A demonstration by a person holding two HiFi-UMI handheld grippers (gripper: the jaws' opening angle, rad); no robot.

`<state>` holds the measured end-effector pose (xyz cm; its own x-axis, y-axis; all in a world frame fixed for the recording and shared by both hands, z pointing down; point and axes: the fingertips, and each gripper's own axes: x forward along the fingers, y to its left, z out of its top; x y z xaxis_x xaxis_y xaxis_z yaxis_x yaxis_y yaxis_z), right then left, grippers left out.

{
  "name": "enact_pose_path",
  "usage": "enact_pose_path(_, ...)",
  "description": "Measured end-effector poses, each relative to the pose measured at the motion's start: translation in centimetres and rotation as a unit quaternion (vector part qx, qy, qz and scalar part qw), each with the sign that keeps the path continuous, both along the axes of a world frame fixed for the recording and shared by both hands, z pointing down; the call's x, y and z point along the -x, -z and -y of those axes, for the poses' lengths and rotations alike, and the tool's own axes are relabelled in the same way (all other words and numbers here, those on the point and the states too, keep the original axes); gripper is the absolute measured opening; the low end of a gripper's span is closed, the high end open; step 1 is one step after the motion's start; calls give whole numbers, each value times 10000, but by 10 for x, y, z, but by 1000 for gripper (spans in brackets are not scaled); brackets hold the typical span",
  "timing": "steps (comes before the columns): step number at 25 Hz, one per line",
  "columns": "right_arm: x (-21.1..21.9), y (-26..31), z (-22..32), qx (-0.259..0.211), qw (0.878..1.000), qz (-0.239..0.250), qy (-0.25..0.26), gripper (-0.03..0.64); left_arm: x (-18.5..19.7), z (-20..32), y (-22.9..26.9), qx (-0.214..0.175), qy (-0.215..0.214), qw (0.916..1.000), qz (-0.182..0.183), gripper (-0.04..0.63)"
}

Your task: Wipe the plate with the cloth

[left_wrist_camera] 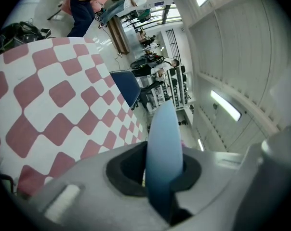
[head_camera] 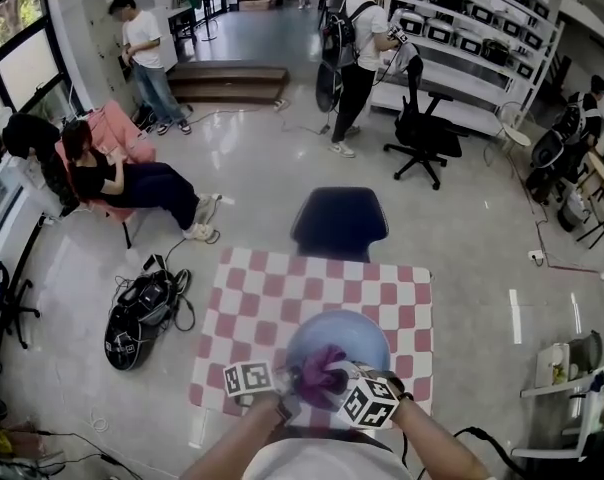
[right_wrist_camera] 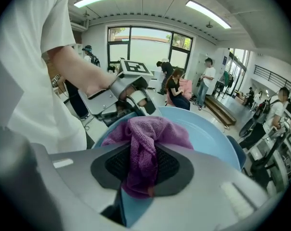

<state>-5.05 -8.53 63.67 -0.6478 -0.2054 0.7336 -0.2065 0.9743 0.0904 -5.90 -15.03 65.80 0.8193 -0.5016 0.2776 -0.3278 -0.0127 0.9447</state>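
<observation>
plate [head_camera: 354, 336]: stiff, probably slick, over the near edge of the checked table [head_camera: 252, 308], best held by its rim | left gripper [left_wrist_camera: 163, 174]: my jaws clamp that rim | cloth [right_wrist_camera: 146, 141]: soft, limp, bunched | right gripper [right_wrist_camera: 143, 171]: my jaws pinch the cloth, seemingly touching the plate's face

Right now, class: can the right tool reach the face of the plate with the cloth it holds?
Probably yes. The right tool grips the cloth, which lies against the open face of the plate. The left tool only clamps the rim, leaving the face free.
</observation>
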Motion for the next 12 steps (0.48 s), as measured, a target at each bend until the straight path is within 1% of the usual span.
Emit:
enact_pose_path(6, 13, 3, 4, 198, 9970, 480, -583, 107, 6, 8, 0, -116, 251, 9996, -6, 43)
enact_pose_path(8, 12, -2, -3, 172, 9983, 298, -466, 106, 5, 5, -2, -149, 238, 9996, 75, 43)
enact_pose_path(10, 5, -11, -13, 124, 9997, -97, -194, 104, 4, 2, -4, -190, 167, 9995, 197, 43)
enact_pose_path(12, -7, -22, -23, 248, 9989, -388, 35, 104, 5, -1, -6, -205, 114, 9994, 272, 44)
